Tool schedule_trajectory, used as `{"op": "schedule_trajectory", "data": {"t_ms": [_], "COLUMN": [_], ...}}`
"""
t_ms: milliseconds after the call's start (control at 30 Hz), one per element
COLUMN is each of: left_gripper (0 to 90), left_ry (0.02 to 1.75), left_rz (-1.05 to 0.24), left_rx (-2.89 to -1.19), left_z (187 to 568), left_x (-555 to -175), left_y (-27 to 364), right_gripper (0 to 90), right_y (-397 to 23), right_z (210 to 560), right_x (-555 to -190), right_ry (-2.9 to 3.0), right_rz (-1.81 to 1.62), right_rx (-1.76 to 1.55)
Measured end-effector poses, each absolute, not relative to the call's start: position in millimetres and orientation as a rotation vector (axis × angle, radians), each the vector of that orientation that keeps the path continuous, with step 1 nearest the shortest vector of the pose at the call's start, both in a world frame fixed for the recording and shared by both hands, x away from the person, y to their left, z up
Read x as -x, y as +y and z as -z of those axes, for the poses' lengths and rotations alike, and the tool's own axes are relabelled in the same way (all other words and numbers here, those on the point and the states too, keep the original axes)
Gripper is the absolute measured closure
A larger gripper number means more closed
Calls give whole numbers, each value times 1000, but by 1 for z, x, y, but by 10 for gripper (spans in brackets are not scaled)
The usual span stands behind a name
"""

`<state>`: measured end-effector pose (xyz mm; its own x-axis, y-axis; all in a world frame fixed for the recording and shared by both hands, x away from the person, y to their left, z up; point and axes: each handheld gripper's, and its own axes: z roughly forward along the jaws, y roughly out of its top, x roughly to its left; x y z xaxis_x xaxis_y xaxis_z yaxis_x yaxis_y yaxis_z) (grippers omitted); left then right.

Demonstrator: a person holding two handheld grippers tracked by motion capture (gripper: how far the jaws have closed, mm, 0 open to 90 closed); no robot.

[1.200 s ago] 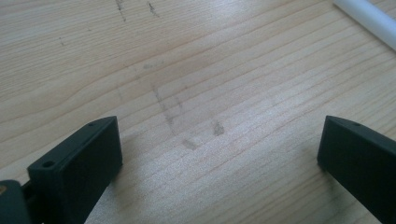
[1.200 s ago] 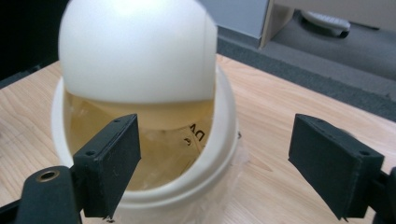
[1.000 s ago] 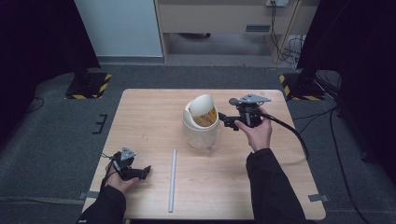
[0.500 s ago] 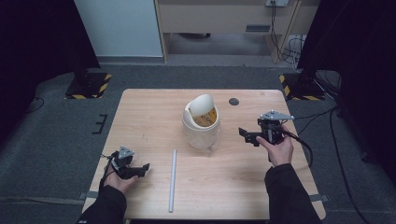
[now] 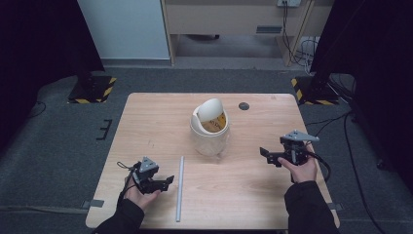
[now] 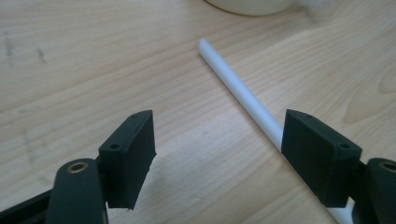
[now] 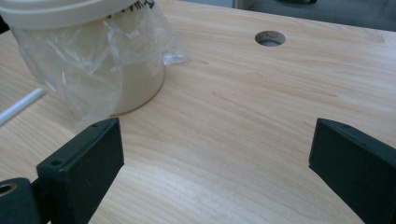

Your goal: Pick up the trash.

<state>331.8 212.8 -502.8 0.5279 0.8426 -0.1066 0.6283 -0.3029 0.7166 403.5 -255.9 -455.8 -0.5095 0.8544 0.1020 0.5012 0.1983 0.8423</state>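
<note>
Pulling your right tongs (image 5: 265, 155) back empty and wide from the cream swing-lid bin (image 5: 209, 127), you are narrowing your still-open left tongs (image 5: 168, 181) beside the thin white plastic tube (image 5: 180, 187).

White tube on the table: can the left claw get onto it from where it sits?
Probably yes. The left claw is open, with bare table between it and the white tube, which runs just past its right-hand jaw in the left gripper view.

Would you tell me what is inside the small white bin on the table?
The bin has a clear plastic liner spilling over its outside and something yellow behind its tilted swing lid. The lid covers the rest of the inside.
</note>
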Motion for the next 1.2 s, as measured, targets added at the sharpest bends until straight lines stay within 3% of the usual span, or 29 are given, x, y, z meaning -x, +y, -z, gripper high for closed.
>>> {"op": "schedule_trajectory", "data": {"t_ms": [700,1200], "left_gripper": [393,689], "left_ry": [1238,1311], "left_rz": [-341,-411], "left_rx": [-2164,-2207], "left_z": [515,512], "left_x": [-322,-323], "left_y": [172,179], "right_gripper": [154,186], "right_y": [-266,-266], "right_z": [477,479], "right_x": [-392,-392], "right_ry": [2118,2124], "right_rz": [-1143,-1142], "right_rx": [-1282,-1279]}}
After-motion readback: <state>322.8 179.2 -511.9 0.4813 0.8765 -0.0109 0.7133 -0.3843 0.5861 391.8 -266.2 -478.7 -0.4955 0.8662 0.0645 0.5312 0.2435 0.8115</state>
